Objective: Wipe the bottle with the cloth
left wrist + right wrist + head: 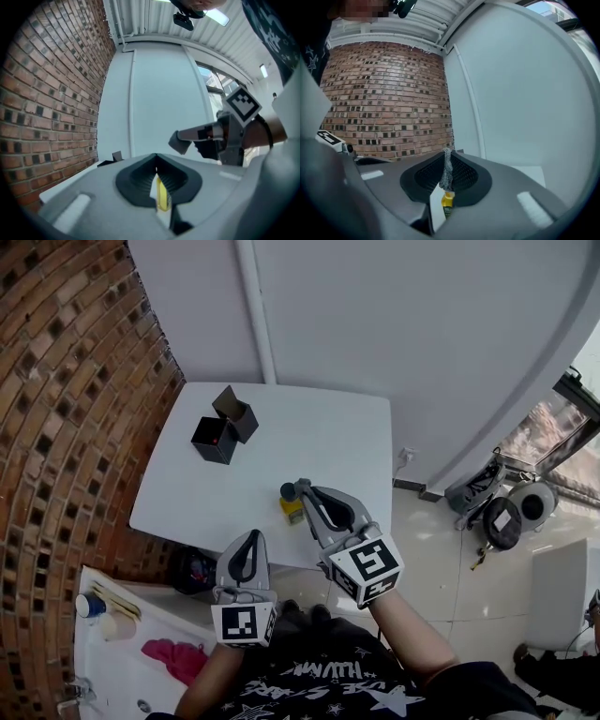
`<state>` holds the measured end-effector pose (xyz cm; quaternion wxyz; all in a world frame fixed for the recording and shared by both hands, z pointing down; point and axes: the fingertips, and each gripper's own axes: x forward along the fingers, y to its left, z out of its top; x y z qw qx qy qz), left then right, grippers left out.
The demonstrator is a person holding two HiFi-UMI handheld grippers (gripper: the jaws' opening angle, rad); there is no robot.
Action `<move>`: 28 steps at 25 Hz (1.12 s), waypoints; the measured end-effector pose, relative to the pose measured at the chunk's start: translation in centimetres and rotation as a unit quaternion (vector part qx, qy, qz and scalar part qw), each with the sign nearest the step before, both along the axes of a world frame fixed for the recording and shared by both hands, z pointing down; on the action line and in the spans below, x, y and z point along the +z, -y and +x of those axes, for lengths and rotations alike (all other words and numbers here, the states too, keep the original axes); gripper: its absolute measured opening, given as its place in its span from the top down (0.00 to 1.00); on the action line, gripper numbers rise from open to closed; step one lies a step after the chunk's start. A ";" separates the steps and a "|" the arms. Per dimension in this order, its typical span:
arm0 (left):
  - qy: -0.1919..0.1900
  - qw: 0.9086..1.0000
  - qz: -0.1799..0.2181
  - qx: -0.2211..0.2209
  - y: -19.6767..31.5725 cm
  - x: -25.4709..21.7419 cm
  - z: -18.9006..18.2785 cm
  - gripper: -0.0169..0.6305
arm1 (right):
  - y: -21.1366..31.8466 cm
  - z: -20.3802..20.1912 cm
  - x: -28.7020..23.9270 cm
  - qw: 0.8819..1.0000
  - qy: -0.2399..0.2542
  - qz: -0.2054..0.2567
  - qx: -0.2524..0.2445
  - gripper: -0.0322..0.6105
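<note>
Apparently the wiping had barely got going, or was just about to. The white table [309, 427] stood in the corner between a brick wall [66, 381] and a plain pale wall. The bottle [292, 511] stood upright near the table's near edge, right at the tip of the right gripper [302, 489]. That gripper's jaws were clamped on the cloth [446, 171], and in the head view the cloth showed as a dark wad at the bottle's top, touching it or nearly so. The left gripper [251, 536] hung beside the near edge, close to the bottle but apart from it, with its jaws together and nothing held. Its own view showed only the bottle beyond the slit. By my reading no one was steadying the bottle, and all or nearly all of its sides were left to wipe.

The tabletop looked smooth, flat and matt. The bricks were rough, in mixed reds and browns. Both grippers were grey moulded shells with ribbed black pads [464, 176]. Two black boxes [225, 427] stood open at the far left of the table, sharp-cornered and dull. The bottle was small, yellow and glossy. The cloth was a thin strip of grey, nubbly fabric.
</note>
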<state>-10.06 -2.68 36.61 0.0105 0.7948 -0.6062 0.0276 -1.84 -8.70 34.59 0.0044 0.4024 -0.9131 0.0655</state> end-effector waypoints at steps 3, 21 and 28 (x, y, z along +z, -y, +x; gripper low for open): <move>-0.002 1.000 0.000 0.001 0.5 -0.2 -0.8 0.97 | 1.0 -1.6 0.4 0.999 -0.031 -0.012 -0.014 0.89; -0.017 1.000 -0.001 -0.005 1.3 0.0 -1.9 0.97 | 0.3 -3.3 2.7 0.995 -0.072 -0.058 -0.046 0.89; -0.016 1.000 -0.003 -0.002 1.0 0.1 -1.8 0.97 | 0.8 0.5 1.1 0.999 -0.038 -0.028 -0.004 0.89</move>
